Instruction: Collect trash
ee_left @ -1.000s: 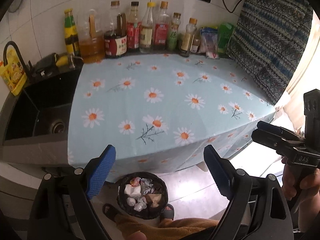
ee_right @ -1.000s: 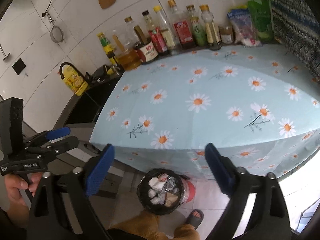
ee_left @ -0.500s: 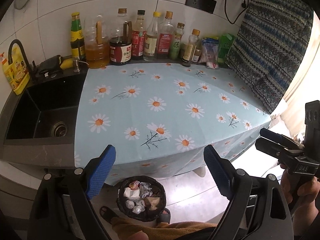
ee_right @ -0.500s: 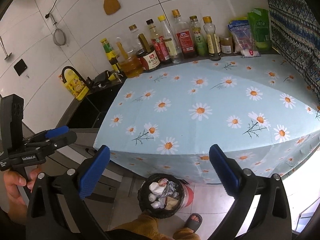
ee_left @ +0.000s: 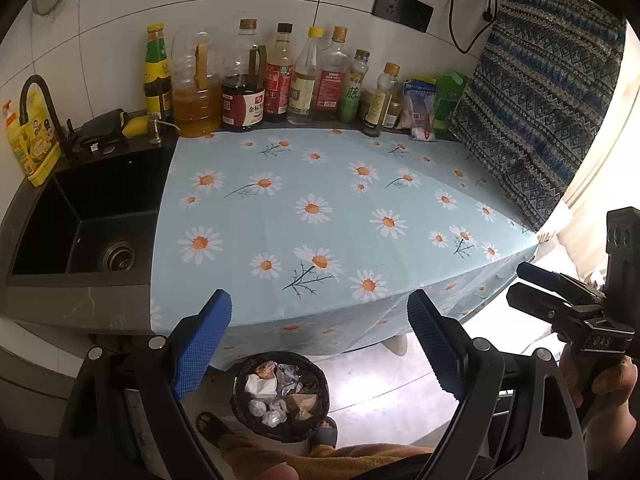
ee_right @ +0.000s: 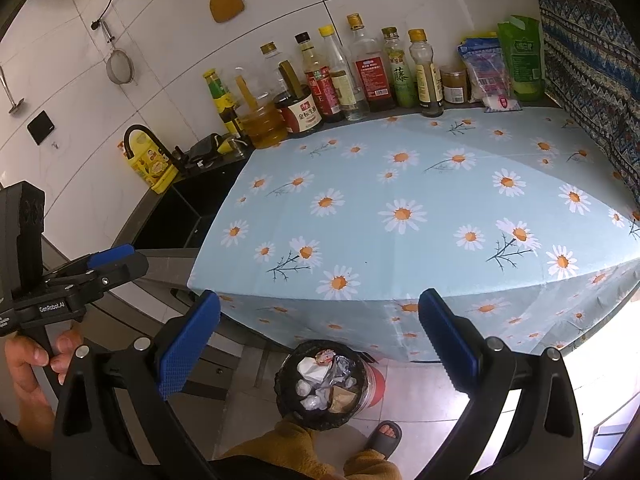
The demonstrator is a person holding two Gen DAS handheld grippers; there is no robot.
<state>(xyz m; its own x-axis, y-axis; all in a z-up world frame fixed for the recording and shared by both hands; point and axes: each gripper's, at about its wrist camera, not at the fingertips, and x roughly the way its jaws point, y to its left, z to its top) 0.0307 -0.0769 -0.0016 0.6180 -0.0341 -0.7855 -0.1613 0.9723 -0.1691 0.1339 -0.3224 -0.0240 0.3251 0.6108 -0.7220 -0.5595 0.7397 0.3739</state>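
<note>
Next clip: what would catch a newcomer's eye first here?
The daisy tablecloth fills the middle of both views, with a row of bottles along the wall behind it. On the floor below its front edge stands a black bin full of crumpled trash. Both grippers hang open and empty.

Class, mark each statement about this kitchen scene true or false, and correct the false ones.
1. The trash bin on the floor holds crumpled wrappers. True.
2. The left gripper is clamped on a wrapper. False: its jaws are open and empty.
3. Bottles line the wall behind the daisy tablecloth. True.
4. The sink is full of dishes. False: it shows only its drain.
5. The right gripper is open. True.
</note>
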